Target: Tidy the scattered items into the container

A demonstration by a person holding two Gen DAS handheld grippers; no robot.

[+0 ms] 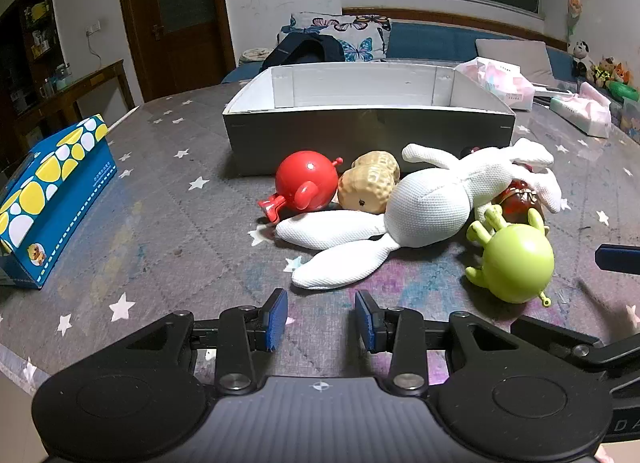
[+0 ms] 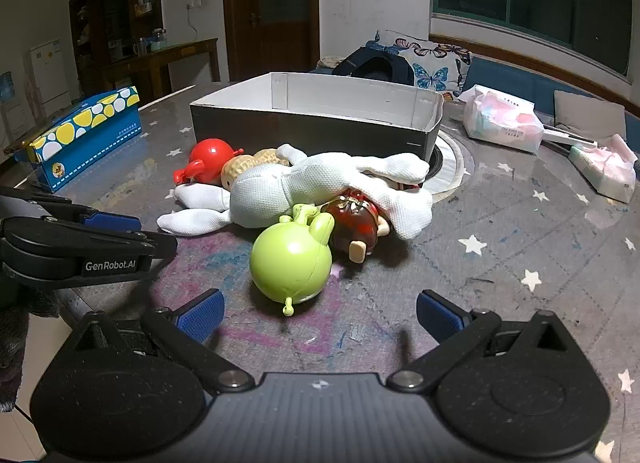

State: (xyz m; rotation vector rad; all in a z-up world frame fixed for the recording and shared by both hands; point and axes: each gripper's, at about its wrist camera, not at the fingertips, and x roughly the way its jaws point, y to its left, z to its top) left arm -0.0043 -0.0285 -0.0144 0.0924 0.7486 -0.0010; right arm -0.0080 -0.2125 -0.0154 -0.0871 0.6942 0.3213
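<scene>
An open box [image 1: 368,131] with white inner walls stands at the back of the table; it also shows in the right wrist view [image 2: 312,123]. In front of it lie a red ball toy [image 1: 306,185], a peanut toy [image 1: 366,187], a white plush rabbit [image 1: 428,207], a dark red-brown toy [image 1: 520,199] and a green ball toy [image 1: 518,263]. In the right wrist view the green ball toy [image 2: 292,261] is nearest, with the rabbit [image 2: 276,193] behind it. My left gripper [image 1: 320,321] is open and empty, just short of the rabbit's ears. My right gripper [image 2: 320,317] is wide open and empty before the green toy.
A blue box with yellow and white spots [image 1: 52,199] stands at the table's left edge. Tissue packs [image 2: 504,125] lie at the right. The left gripper's body [image 2: 80,247] shows at the left of the right wrist view. A cushioned bench runs behind the table.
</scene>
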